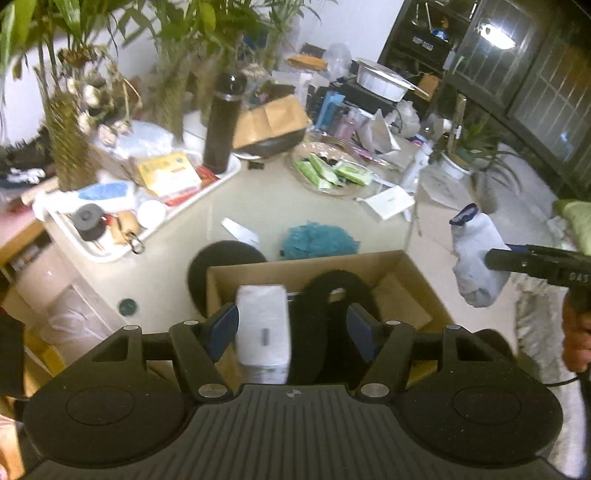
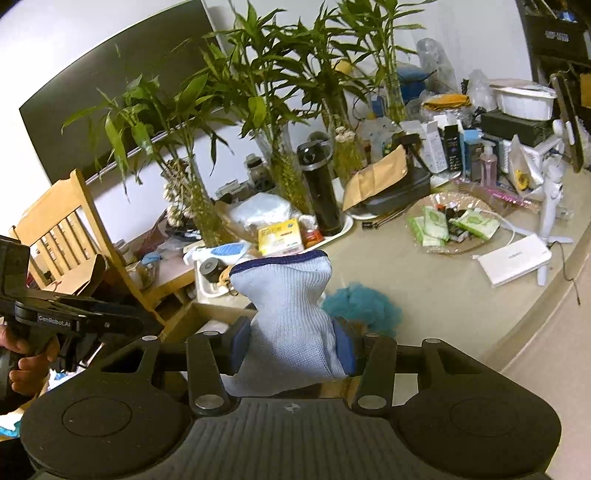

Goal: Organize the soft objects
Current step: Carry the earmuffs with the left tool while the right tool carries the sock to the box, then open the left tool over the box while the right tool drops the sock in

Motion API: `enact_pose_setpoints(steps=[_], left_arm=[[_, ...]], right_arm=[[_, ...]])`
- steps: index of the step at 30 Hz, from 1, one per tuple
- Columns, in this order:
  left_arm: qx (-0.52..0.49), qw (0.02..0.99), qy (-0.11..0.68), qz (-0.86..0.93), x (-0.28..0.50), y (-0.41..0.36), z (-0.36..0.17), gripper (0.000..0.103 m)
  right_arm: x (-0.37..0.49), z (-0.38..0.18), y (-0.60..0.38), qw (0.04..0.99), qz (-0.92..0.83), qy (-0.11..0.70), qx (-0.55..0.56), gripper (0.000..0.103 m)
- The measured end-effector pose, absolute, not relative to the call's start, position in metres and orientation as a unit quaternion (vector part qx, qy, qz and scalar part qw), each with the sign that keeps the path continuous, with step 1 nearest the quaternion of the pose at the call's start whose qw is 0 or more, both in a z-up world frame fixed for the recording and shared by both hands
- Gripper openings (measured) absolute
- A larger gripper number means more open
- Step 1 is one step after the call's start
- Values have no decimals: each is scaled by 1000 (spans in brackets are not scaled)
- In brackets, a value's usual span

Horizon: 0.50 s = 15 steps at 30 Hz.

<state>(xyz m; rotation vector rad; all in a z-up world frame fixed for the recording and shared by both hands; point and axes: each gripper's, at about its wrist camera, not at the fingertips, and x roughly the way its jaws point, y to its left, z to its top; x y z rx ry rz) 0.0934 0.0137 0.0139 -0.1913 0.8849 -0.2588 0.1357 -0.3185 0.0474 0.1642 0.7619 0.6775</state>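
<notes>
Surface: a pale beige table (image 1: 258,192), heavily cluttered along its far side, set against a white wall; light floor to the right, dark cabinet (image 1: 436,33) in the far corner. A wooden chair (image 2: 62,225) stands at the table's left end.

Clutter: bamboo plants (image 2: 258,92) in glass vases along the wall; a black flask (image 1: 223,122) standing on a white tray (image 1: 110,251); a glass dish of green packets (image 1: 328,171); a white flat box (image 1: 389,201) near the table edge.

Work area: an open cardboard box (image 1: 402,291) sits at the near edge. Inside it lies a black fuzzy item (image 1: 340,291). A teal pouf (image 1: 317,240) rests on the table just beyond the box; a black round pad (image 1: 207,269) lies partly behind the box's left wall.

Tools: the left gripper (image 1: 291,328) is over the box, fingers spread wide; a white tissue pack (image 1: 263,325) sits against the left finger, apart from the right one. Whether it is supported cannot be told. The right gripper (image 2: 291,345) is pinching a pale blue sock (image 2: 288,314) with a navy cuff, held in the air to the right of the box.
</notes>
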Motion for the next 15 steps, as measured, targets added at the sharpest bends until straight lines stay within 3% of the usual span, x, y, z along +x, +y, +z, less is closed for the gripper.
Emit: enact_pose_setpoints(steps=[7, 9, 10, 11, 15], left_arm=[[-31, 913, 395, -95, 74, 13, 17, 64], [-20, 916, 390, -94, 70, 13, 18, 64], [-15, 918, 386, -94, 68, 13, 19, 64], [-10, 919, 383, -93, 66, 13, 19, 65], [1, 923, 375, -83, 60, 15, 21, 66]], right_arm=[[131, 45, -296, 852, 357, 371, 98, 53], [130, 44, -286, 838, 389, 366, 109, 66], [130, 44, -281, 838, 388, 369, 104, 91], [131, 43, -276, 844, 377, 371, 90, 103], [133, 40, -269, 854, 361, 369, 65, 103]])
